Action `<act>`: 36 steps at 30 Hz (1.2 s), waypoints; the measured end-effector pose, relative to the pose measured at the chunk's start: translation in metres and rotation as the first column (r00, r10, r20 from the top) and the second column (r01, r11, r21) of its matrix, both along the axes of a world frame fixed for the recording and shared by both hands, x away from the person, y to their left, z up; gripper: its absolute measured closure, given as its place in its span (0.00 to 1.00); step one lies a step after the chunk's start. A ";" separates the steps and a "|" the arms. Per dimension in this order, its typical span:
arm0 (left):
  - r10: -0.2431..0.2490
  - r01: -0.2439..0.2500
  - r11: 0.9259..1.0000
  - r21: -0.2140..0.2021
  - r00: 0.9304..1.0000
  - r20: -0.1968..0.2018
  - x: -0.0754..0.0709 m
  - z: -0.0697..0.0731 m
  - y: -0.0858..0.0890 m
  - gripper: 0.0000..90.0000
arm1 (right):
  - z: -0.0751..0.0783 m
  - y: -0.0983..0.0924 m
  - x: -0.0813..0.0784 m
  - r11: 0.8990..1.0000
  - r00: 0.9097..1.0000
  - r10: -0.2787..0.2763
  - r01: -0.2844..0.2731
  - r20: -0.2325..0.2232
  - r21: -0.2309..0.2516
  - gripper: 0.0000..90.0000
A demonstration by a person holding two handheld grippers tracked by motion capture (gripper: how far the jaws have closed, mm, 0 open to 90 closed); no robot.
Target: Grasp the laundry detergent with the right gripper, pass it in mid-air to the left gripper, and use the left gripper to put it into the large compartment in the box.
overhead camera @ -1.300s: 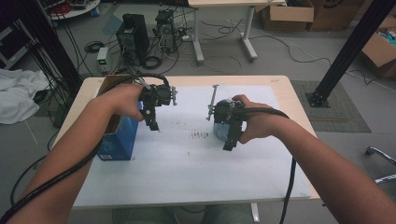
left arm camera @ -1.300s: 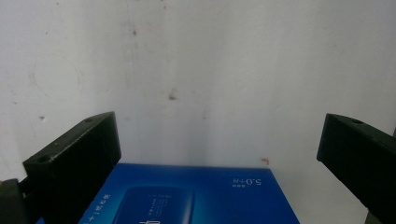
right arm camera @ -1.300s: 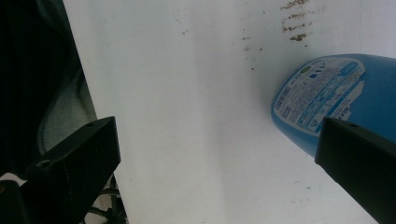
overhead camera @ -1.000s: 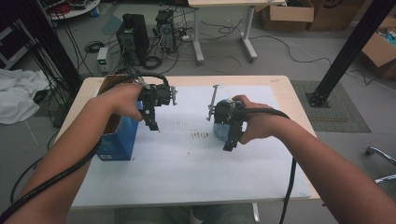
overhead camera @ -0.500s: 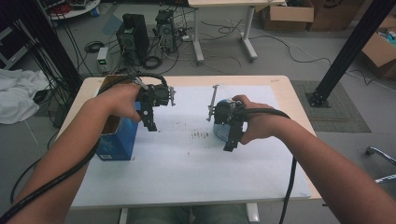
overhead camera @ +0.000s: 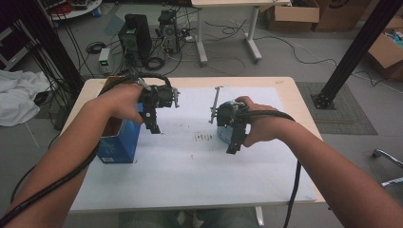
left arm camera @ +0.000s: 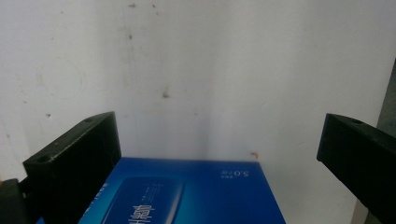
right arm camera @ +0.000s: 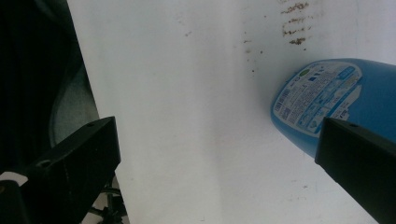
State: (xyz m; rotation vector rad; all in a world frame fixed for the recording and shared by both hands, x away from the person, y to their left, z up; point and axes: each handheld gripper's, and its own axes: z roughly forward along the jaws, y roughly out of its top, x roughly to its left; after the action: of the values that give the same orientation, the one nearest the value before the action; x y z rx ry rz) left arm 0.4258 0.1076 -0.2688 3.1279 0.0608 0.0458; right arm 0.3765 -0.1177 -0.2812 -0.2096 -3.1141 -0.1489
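The left gripper hangs above the white sheet that covers the table. In the left gripper view its two black jaws stand wide apart and hold nothing. The blue box lies low between them, nearer to the left jaw, and its top with the white print faces the camera. Beyond the box, between the jaws, there is bare white sheet with some small dark spots.

The right gripper also points down at the sheet. In the right gripper view its jaws are wide apart too, with nothing between them except the white sheet. The blue bottle lies just behind the right jaw, and its label end points toward the gap; whether it touches the jaw, I cannot tell. Farther beyond the bottle there are several brown marks on the sheet. Beside the left jaw the edge of the sheet runs, and past it the floor is dark.
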 end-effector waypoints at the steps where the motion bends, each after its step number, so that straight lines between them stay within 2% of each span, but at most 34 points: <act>1: -0.002 0.002 1.000 -0.002 1.000 -0.001 -0.001 -0.001 0.001 0.00 | 0.000 0.000 0.000 1.000 1.000 0.001 -0.001 -0.001 0.006 0.00; 7: 0.001 -0.001 1.000 0.004 1.000 -0.009 -0.001 -0.005 0.004 0.00 | -0.002 -0.003 0.002 1.000 1.000 -0.005 0.005 0.001 0.014 0.00; 11: 0.003 -0.003 1.000 0.004 1.000 -0.008 -0.003 -0.006 0.005 0.00 | -0.001 -0.007 -0.002 0.998 1.000 -0.006 0.006 0.010 0.055 0.00; 14: 0.006 -0.006 1.000 -0.002 1.000 -0.004 -0.005 -0.004 0.006 0.00 | 0.002 -0.012 -0.007 0.994 1.000 -0.009 0.006 0.025 0.113 0.00; 17: 0.015 -0.015 1.000 0.006 1.000 -0.001 -0.005 -0.001 0.007 0.00 | 0.006 -0.019 -0.010 0.980 0.999 -0.021 0.011 0.049 0.199 0.00; 18: 0.020 -0.020 1.000 0.013 1.000 0.002 -0.005 0.000 0.007 0.00 | 0.007 -0.023 -0.012 0.971 0.998 -0.033 0.018 0.061 0.237 0.00; 20: 0.022 -0.022 1.000 0.009 1.000 0.003 -0.005 0.002 0.008 0.00 | 0.010 -0.030 -0.015 0.944 0.996 -0.052 0.027 0.068 0.329 0.00; 24: 0.013 -0.013 1.000 -0.013 1.000 0.008 -0.007 0.008 0.008 0.00 | 0.011 -0.048 -0.022 0.866 0.991 -0.100 0.042 0.090 0.498 0.00; 26: 0.004 -0.003 1.000 -0.020 1.000 0.012 -0.010 0.010 0.007 0.00 | 0.010 -0.058 -0.026 0.831 0.985 -0.138 0.056 0.107 0.554 0.00; 30: -0.017 0.018 1.000 -0.024 1.000 0.022 -0.018 0.014 0.006 0.00 | 0.002 -0.079 -0.036 0.773 0.971 -0.207 0.086 0.122 0.629 0.00; 31: -0.021 0.021 0.999 -0.026 1.000 0.022 -0.019 0.015 0.006 0.00 | -0.001 -0.086 -0.040 0.755 0.965 -0.229 0.094 0.127 0.649 0.00; 33: -0.029 0.030 0.999 -0.030 0.999 0.027 -0.023 0.016 0.006 0.00 | -0.006 -0.096 -0.043 0.735 0.960 -0.255 0.116 0.114 0.668 0.00; 36: -0.041 0.042 0.999 -0.035 0.999 0.031 -0.028 0.018 0.007 0.00 | -0.017 -0.114 -0.049 0.713 0.949 -0.295 0.144 0.109 0.686 0.00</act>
State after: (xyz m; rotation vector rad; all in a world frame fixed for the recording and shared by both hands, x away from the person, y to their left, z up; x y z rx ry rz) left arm 0.3975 0.1149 -0.2512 3.0908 -0.0032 0.0898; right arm 0.3278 -0.2319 -0.2985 -0.5712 -2.9535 -1.3573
